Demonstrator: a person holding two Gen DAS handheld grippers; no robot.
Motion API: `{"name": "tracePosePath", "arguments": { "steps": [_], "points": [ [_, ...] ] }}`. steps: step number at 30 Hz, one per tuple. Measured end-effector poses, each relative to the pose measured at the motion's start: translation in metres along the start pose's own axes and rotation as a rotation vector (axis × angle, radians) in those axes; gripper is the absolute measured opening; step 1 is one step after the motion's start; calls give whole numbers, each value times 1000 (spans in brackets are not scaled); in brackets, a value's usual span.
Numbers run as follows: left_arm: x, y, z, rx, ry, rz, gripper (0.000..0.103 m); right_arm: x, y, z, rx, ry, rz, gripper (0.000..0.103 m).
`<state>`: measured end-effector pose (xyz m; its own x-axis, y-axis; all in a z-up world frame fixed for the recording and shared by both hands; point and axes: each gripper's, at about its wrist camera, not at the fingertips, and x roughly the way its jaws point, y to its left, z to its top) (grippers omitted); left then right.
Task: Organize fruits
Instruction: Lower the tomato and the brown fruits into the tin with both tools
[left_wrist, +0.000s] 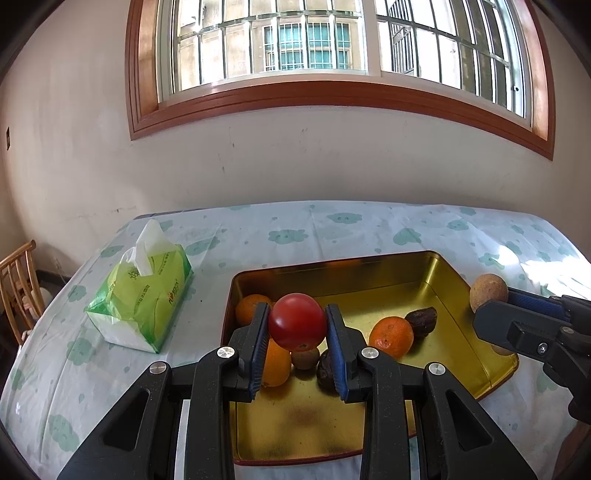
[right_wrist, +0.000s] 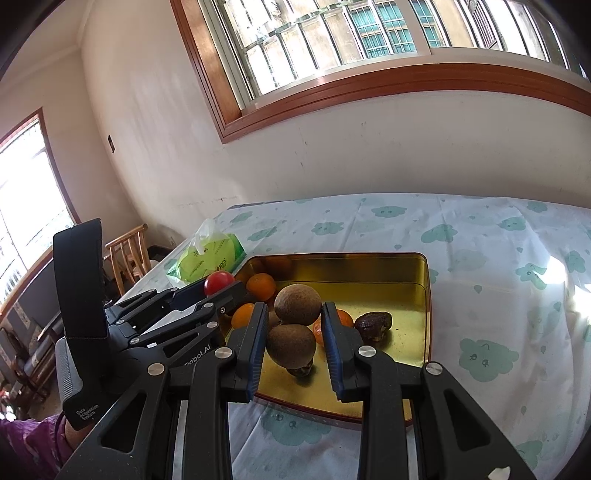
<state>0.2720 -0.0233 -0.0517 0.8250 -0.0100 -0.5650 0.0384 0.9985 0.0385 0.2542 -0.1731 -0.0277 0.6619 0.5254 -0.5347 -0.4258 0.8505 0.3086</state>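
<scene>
Fingers of our left gripper (left_wrist: 297, 345) pinch a red tomato (left_wrist: 297, 322), held above the near-left part of the gold tin tray (left_wrist: 369, 267). Our right gripper (right_wrist: 294, 334) is closed on a brown round fruit (right_wrist: 297, 304); a second brown round fruit (right_wrist: 291, 346) sits just below it between the blue pads, and we cannot tell whether the pads touch that one.

Under both lies a bench draped in a white cloth with green cloud prints (left_wrist: 288, 230), pushed against a pale wall beneath a wood-framed barred window (left_wrist: 332, 48).

Inside the tray, oranges (left_wrist: 390, 336) lie near the left wall and toward the middle, with a small brownish fruit (left_wrist: 304, 357) and a dark wrinkled fruit (left_wrist: 422, 320) near them. Left of the tray, apart from it, stands a green tissue pack (left_wrist: 144, 295). A wooden chair (left_wrist: 18, 284) stands beyond the bench's left edge.
</scene>
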Motion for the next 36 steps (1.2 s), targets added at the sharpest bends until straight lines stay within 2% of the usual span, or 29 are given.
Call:
{"name": "tracePosePath", "arguments": {
  "steps": [36],
  "points": [
    [17, 10, -3, -8, 22, 9, 31, 14, 1, 0, -2, 7, 3, 27]
  ]
}}
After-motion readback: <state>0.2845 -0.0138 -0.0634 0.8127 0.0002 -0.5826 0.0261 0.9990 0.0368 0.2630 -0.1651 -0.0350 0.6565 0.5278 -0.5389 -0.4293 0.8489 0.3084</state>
